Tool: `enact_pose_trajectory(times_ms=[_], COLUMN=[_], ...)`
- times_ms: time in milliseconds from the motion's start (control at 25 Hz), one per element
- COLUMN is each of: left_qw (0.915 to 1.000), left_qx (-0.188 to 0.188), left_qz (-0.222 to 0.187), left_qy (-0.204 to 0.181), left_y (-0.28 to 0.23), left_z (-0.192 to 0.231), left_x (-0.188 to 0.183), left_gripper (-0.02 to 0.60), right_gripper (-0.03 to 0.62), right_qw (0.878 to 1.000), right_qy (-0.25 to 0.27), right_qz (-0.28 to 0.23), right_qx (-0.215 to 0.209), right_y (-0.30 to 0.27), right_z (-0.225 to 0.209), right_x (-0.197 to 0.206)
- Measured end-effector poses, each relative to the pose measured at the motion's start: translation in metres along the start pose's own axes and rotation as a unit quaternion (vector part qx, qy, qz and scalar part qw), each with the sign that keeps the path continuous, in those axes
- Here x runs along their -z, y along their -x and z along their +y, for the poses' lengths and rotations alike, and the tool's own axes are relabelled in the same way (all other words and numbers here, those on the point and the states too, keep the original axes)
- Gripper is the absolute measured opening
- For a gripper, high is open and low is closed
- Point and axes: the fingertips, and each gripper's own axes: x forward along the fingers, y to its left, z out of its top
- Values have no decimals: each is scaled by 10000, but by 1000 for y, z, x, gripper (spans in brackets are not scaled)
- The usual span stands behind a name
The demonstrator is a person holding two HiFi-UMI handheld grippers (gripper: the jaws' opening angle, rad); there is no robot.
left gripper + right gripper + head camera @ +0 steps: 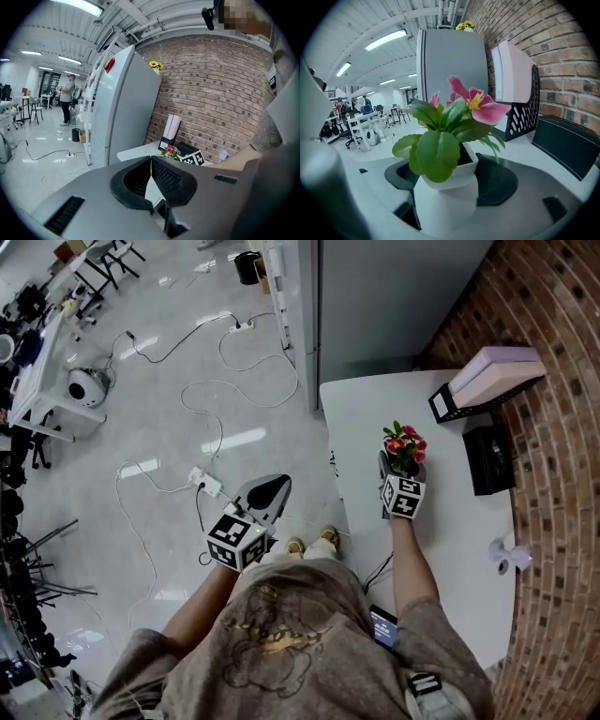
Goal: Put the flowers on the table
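Observation:
A small white pot (449,187) of pink flowers (480,104) with green leaves sits between the black pads of my right gripper (450,174), which is shut on its sides. In the head view the flowers (404,446) are above the white table (441,512), near its left edge, with the right gripper (401,467) just behind them. I cannot tell whether the pot touches the tabletop. My left gripper (270,491) hangs over the floor to the left of the table, shut with nothing in it; its tips meet in the left gripper view (151,161).
A black file holder with pale pink folders (486,381) stands at the table's far end, a black box (487,460) beside the brick wall (562,474), and a small white device (507,557) nearer me. A grey cabinet (384,296) stands behind the table. Cables (202,399) lie on the floor.

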Motion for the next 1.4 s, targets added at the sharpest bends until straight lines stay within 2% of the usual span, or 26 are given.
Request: enact_pose_trajectory(times_ms=[640, 760, 880, 1400], left_qw=[9997, 9997, 9996, 9976], left_qx=[-107, -133, -66, 268], left_qz=[-34, -86, -124, -366], left_qy=[207, 172, 241, 516], left_y=[4, 8, 10, 20], left_z=[-15, -14, -17, -26], left_x=[4, 6, 4, -11], left_gripper=[23, 23, 23, 23], right_gripper=[345, 386, 406, 410], right_qw=[9998, 9997, 9996, 9992], right_qy=[-46, -128, -151, -326], right_qz=[-66, 5, 26, -22], right_qx=[-185, -218, -245, -220], right_y=[-6, -3, 2, 65], right_z=[-1, 0, 2, 23], right_x=[3, 4, 2, -12])
